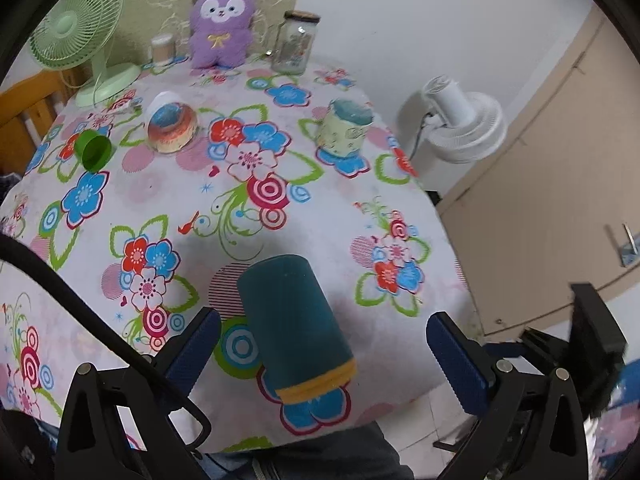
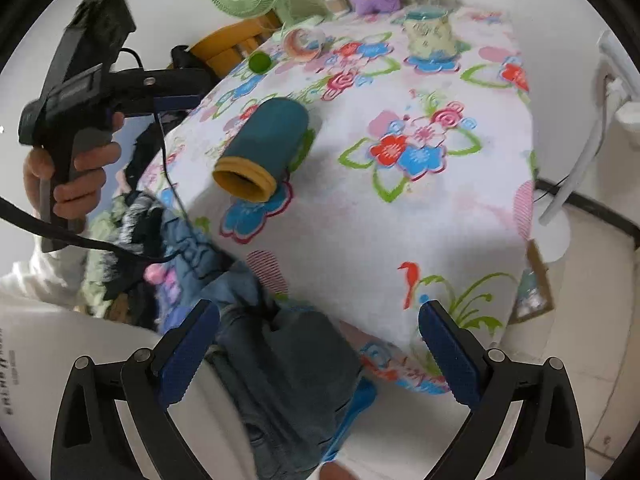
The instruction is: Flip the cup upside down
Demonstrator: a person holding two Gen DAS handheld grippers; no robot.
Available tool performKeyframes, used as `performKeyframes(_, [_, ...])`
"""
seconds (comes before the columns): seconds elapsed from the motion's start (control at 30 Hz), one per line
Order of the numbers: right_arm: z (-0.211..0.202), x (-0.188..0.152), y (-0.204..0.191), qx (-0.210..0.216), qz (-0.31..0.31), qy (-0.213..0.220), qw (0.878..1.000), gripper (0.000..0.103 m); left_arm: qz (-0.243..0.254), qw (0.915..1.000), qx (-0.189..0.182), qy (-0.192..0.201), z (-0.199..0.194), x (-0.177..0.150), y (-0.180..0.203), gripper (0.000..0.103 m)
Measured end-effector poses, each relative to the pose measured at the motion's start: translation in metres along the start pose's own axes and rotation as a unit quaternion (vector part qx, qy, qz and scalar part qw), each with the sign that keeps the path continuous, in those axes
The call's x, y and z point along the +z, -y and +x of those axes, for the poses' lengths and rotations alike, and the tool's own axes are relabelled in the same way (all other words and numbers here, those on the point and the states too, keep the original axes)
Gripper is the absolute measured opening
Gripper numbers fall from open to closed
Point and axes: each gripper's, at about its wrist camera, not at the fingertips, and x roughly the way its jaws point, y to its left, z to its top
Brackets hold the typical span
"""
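A teal cup [image 1: 294, 328] with a yellow rim lies on its side on the flowered tablecloth [image 1: 360, 200], close to the table's front edge. Its closed base points toward the far end. In the right wrist view the cup [image 2: 260, 144] shows its open yellow mouth facing the front left. My left gripper [image 1: 323, 318] is open, its blue fingers standing either side of the cup with gaps on both sides. My right gripper [image 2: 319, 308] is open too, holding nothing, and hangs off the table's front corner above a person's jeans-clad lap [image 2: 288, 380].
Farther back sit a small green cup [image 1: 94, 152] on its side, a patterned glass cup [image 1: 170, 128] on its side and an upright pale mug [image 1: 344, 128]. A purple plush [image 1: 220, 24], jar [image 1: 294, 44] and green fan [image 1: 76, 36] line the back. A white fan [image 1: 460, 120] stands right of the table.
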Motion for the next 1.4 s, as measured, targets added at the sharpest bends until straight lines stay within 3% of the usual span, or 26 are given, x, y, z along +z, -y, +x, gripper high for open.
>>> performKeyframes(0.33, [-0.013,-0.023,-0.021,-0.023,-0.078,0.086,0.993,0.103,-0.011,0.9983,0.055,-0.017,0.034,0.003,0.002,0.103])
performKeyframes(0.67, [0.002,-0.031,-0.012,0.001,-0.052,0.084,0.995,0.103,-0.025,0.9946,0.09,-0.047,0.058,0.01,0.003,0.103])
performKeyframes(0.87, [0.001,-0.03,-0.016,0.022,-0.044,0.092,0.995,0.103,-0.021,0.9911,0.096,-0.09,0.081,0.012,-0.002,0.103])
performKeyframes(1.07, [0.004,-0.027,-0.027,0.035,-0.056,0.087,0.994,0.103,-0.036,0.99,0.083,-0.109,0.096,0.015,-0.009,0.102])
performKeyframes(1.13, [0.006,-0.026,-0.026,0.036,-0.051,0.083,0.995,0.103,-0.035,0.9898,0.082,-0.111,0.098,0.016,-0.01,0.1])
performKeyframes(1.33, [0.008,-0.022,-0.017,0.047,-0.025,0.077,0.996,0.103,-0.032,0.9873,0.067,-0.14,0.109,0.014,-0.013,0.074])
performKeyframes(1.4, [0.01,-0.022,-0.015,0.049,-0.019,0.076,0.996,0.103,-0.033,0.9878,0.057,-0.142,0.108,0.014,-0.015,0.074])
